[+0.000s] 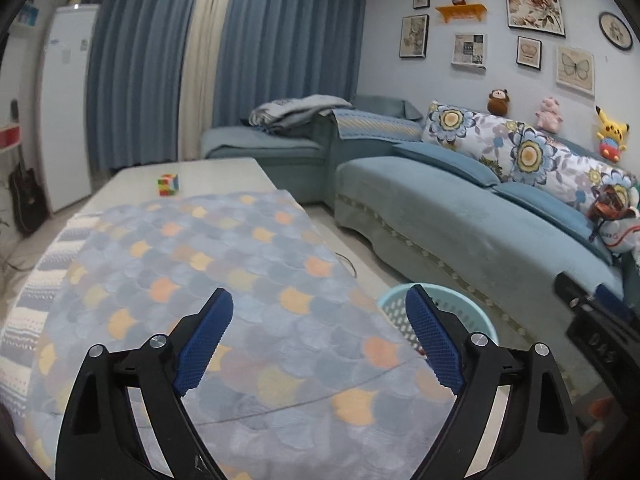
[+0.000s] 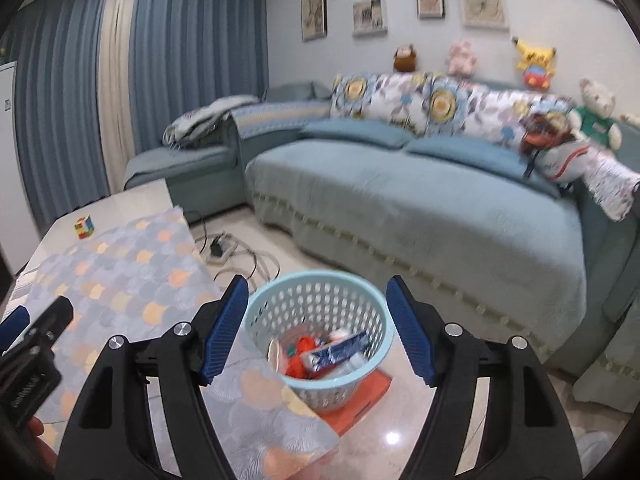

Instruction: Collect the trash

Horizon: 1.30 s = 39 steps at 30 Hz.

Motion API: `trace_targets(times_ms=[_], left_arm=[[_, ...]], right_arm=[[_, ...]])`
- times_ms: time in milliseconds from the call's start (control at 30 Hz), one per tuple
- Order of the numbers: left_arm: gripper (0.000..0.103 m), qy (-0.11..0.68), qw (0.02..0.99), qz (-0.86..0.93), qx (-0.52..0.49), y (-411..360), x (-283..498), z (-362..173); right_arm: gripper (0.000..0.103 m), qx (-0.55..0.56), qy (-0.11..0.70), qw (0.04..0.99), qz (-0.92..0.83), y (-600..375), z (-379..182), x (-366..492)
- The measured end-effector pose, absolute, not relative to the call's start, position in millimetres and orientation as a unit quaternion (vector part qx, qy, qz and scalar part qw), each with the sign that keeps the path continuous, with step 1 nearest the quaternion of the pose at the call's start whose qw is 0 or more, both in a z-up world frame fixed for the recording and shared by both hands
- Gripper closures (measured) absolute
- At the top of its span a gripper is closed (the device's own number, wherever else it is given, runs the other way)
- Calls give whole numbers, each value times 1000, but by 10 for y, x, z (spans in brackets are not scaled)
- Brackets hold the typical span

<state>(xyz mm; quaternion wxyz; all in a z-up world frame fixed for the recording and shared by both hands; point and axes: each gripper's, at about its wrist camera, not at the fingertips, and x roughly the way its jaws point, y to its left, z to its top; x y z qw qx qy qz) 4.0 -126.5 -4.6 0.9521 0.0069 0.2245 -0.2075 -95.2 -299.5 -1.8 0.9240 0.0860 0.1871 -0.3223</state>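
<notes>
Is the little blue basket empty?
No, the right wrist view shows the light blue basket on the floor already holding wrappers and other bits of red and white trash.

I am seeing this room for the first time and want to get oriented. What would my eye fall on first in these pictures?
First, the light blue basket on the floor beside the table, holding trash, with the open right gripper above it. Next, the patterned tablecloth under the open left gripper, with a colourful puzzle cube at the table's far end. Behind stands a blue sofa with flowered cushions and plush toys.
</notes>
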Motion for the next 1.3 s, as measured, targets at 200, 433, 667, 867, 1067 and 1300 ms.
trace_targets(times_ms=[200,433,667,867,1067,1300], left_arm=[[17,222,955,-197,23,-1322,91,-89],[15,223,956,-188,23,-1300,110,-106],[15,220,956,-191,27,-1309,77,-111],[15,222,956,-190,25,-1299,75,-126],[15,224,956,-189,23,-1298,87,-137],[15,224,956,-188,23,-1297,83,-136]], right_arm=[[35,58,165,927,-332,-2859,-34,-934],[35,70,176,925,-330,-2913,-84,-883],[35,81,178,924,-328,-2944,-101,-891],[35,80,178,926,-324,-2928,-99,-888],[35,78,178,927,-321,-2919,-100,-875],[35,81,183,927,-318,-2916,-134,-850]])
